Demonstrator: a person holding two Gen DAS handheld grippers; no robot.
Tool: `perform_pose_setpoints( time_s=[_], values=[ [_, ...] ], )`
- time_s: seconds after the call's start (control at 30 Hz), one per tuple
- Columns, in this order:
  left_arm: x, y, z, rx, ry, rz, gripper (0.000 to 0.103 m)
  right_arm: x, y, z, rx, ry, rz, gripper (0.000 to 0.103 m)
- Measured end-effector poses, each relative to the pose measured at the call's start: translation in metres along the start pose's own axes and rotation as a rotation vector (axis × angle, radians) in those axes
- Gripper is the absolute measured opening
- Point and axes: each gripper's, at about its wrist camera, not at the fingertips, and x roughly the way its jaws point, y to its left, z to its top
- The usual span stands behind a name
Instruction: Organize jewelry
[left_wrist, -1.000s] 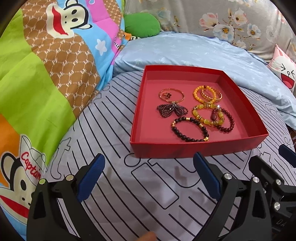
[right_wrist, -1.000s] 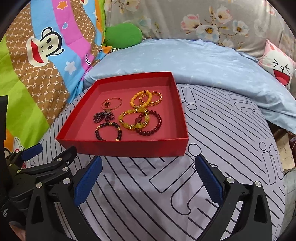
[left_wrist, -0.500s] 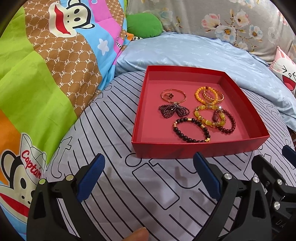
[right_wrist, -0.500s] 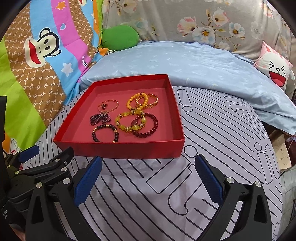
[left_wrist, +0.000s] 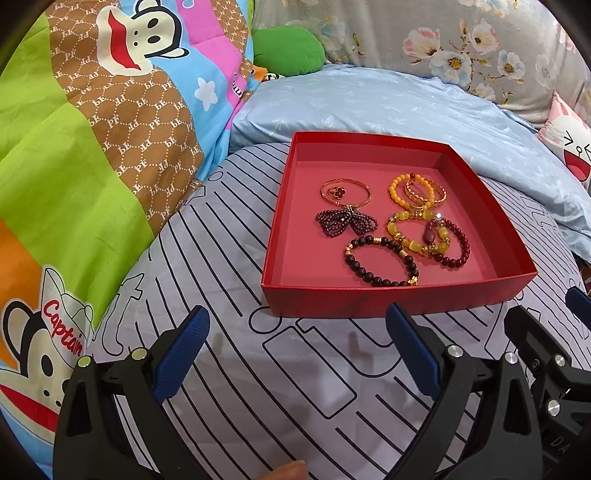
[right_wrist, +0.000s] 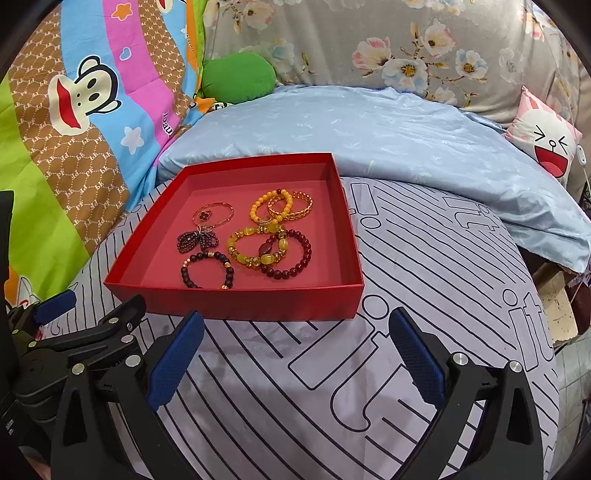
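A shallow red box (left_wrist: 399, 301) (right_wrist: 236, 299) lies on a grey striped bedsheet. Inside it lie several pieces: a thin gold bangle (left_wrist: 345, 192) (right_wrist: 214, 214), a dark beaded bow (left_wrist: 347, 221) (right_wrist: 197, 238), a dark bead bracelet (left_wrist: 380, 260) (right_wrist: 207, 267), a yellow bead bracelet (left_wrist: 415, 232) (right_wrist: 255, 249), a maroon bead bracelet (left_wrist: 456, 243) (right_wrist: 295, 258), and orange and gold bracelets (left_wrist: 415, 192) (right_wrist: 280, 205). My left gripper (left_wrist: 297, 349) is open and empty, just short of the box's near wall. My right gripper (right_wrist: 295, 349) is open and empty, also just short of it.
A colourful monkey-print quilt (left_wrist: 92, 147) rises on the left. A light blue pillow (right_wrist: 369, 136) lies behind the box. A green cushion (right_wrist: 238, 75) and a white cartoon cushion (right_wrist: 546, 147) sit at the back. The bed's edge drops at the right (right_wrist: 554, 306).
Both grippers have drifted slightly relative to the box and stay open. The jewelry has not moved.
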Motion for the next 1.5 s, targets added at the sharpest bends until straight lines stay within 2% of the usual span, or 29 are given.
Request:
perform_pose_setpoints(
  time_s=[1.5],
  values=[
    [0.0022,-0.0001,0.0007,-0.01,0.016,0.011,0.092,-0.0016,-0.0013,-0.0008,0.0,-0.006,-0.009,0.097]
  ],
)
